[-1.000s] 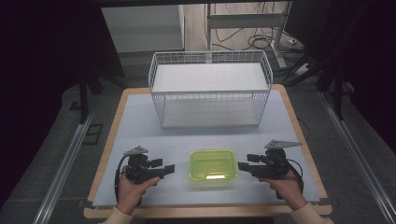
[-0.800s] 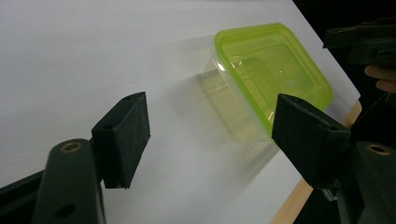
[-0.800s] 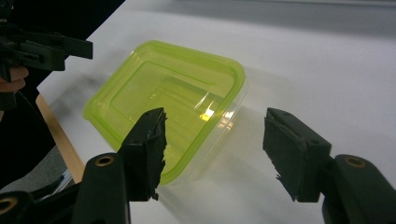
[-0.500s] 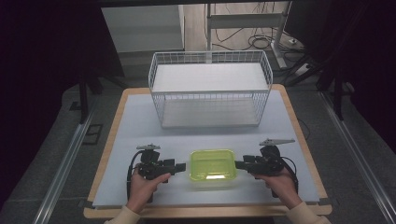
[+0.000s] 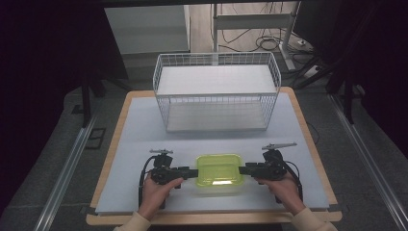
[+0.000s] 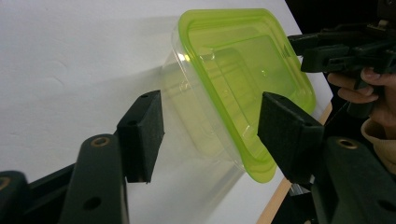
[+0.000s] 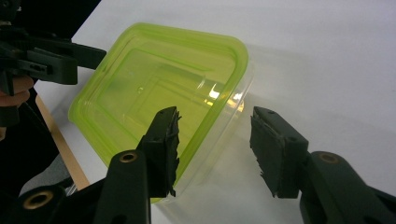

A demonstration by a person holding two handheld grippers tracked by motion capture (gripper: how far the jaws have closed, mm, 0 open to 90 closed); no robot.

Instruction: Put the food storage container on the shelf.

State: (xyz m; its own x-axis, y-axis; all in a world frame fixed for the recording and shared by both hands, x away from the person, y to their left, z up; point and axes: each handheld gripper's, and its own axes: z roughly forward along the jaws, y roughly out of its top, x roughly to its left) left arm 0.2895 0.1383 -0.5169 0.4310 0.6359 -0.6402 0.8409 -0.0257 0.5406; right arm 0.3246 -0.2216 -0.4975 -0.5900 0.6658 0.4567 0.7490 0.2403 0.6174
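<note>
The clear plastic food box with a lime-green lid (image 5: 219,169) is sitting on the white table mat (image 5: 134,144), near the person's edge and about midway across. The 2 grippers are coming at it from opposite short ends, which looks like a setup for a 2-sided lift. The left gripper (image 5: 192,173) is standing wide, its black jaws straddling the box's end wall and lid rim without yet pressing; from its own camera the foam pads (image 6: 142,128) are showing daylight on both sides. The right gripper (image 5: 242,169) is likewise spread, 1 pad over the lid and 1 beside the clear wall (image 7: 219,154). Behind, the white wire basket (image 5: 215,91) is standing well apart, leaving bare mat between. The table's wooden edge (image 5: 211,219) is running close below the box, so room toward the person is slim.
</note>
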